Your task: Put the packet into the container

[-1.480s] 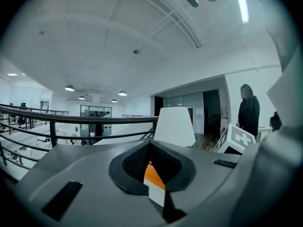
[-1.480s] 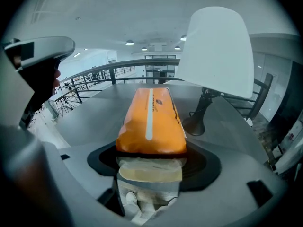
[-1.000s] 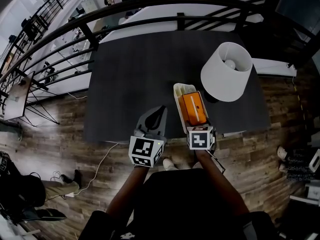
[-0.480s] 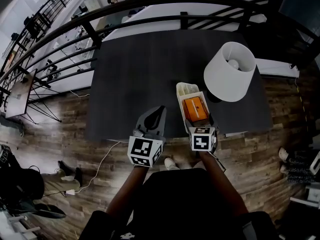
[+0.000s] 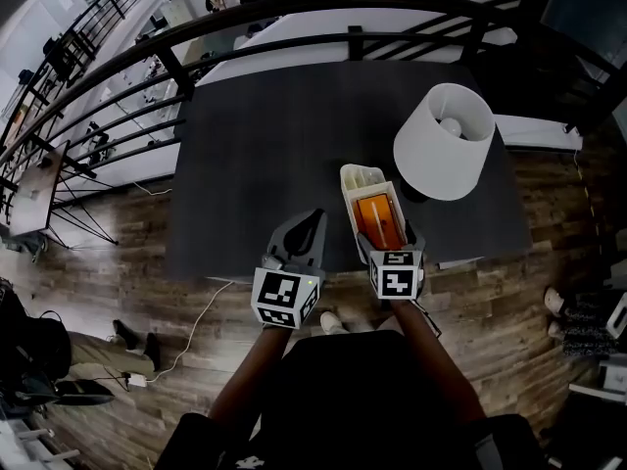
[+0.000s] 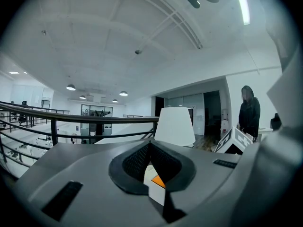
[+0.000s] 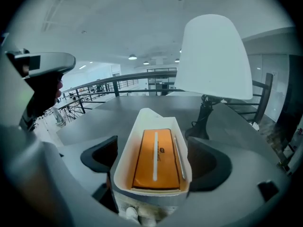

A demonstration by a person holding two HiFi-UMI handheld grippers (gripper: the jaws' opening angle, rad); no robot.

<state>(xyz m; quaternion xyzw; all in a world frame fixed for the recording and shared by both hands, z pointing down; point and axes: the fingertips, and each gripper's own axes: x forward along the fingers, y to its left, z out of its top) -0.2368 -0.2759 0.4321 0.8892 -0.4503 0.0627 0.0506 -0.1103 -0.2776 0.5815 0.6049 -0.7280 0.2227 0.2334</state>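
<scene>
Now opening the right tool (image 5: 386,241) wide astride the container (image 7: 122,157), releasing the orange packet (image 7: 155,159) lying flat inside; holding the left tool (image 6: 147,148) closed, empty. Probably completing placement.

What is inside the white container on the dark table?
An orange packet lies flat inside the container, filling most of its floor; the far end shows only white. Whatever lies beneath the packet is covered.

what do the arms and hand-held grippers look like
Both are grey moulded plastic with black textured pads: left hand-held gripper, right hand-held gripper. Each carries a white cube with black square markers. The person wears a dark top. The right one's jaws have just been opening about the container.
</scene>
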